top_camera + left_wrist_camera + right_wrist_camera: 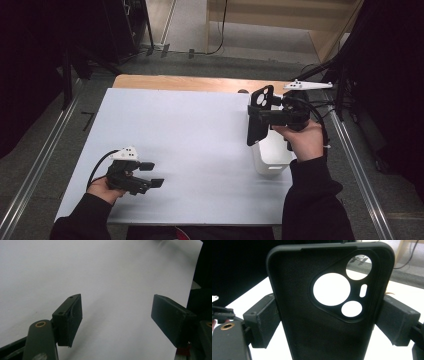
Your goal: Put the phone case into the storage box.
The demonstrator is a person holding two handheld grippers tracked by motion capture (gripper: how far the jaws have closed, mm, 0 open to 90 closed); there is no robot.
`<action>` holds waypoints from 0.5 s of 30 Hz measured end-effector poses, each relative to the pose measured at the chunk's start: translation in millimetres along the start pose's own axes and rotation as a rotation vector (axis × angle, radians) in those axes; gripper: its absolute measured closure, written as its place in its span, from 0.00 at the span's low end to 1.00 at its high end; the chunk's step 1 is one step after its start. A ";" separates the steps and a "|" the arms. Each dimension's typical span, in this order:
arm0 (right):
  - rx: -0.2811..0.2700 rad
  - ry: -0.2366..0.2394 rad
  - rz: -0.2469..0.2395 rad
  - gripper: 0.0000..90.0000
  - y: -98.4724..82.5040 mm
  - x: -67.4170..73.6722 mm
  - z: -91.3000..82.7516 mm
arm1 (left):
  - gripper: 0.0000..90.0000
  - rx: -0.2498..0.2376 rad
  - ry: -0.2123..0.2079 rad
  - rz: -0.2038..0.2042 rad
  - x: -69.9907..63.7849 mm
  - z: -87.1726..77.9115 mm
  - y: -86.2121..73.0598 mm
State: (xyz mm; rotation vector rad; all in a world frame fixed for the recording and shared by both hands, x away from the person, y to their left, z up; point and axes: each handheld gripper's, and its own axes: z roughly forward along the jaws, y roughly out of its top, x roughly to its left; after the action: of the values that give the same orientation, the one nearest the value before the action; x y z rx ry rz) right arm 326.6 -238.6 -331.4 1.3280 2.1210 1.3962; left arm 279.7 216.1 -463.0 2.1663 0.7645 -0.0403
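Two grippers: right gripper (263, 116) clamps black soft phone case with camera cutouts (259, 119) upright above white plastic bin (272, 155); left gripper (152, 175) released, empty, over white board (190, 135).

The phone case (329, 322) clamped in the right gripper (325, 315) looked like matt black rubbery plastic; beneath it, a smooth white plastic bin (272, 155), matt white board (190, 150), wooden table edge (200, 82).
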 end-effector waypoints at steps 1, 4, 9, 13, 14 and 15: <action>-0.002 -0.007 0.002 0.13 -0.2 -1.1 -0.2 | 0.27 0.001 0.000 -0.002 0.7 -0.2 -0.2; -0.004 -0.028 0.002 0.13 -0.9 -3.7 -1.7 | 0.27 -0.001 0.010 -0.006 2.3 -1.0 -0.2; -0.003 -0.080 0.008 0.13 -3.1 -11.2 -4.2 | 0.27 0.020 0.019 -0.008 2.9 0.7 -0.5; -0.011 -0.108 0.030 0.13 -5.3 -19.2 -6.5 | 0.27 0.017 0.016 -0.008 3.7 0.8 -0.6; -0.015 -0.116 0.035 0.13 -6.1 -21.3 -6.6 | 0.27 0.019 0.017 -0.011 3.7 0.6 -0.6; -0.017 -0.122 0.038 0.13 -6.9 -23.6 -6.7 | 0.27 0.017 0.015 -0.013 3.7 0.7 -0.7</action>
State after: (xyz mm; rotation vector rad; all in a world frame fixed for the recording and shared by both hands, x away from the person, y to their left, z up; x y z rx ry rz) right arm 331.3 -262.3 -339.5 1.4156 2.0109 1.3087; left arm 282.5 217.8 -465.0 2.1797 0.7892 -0.0378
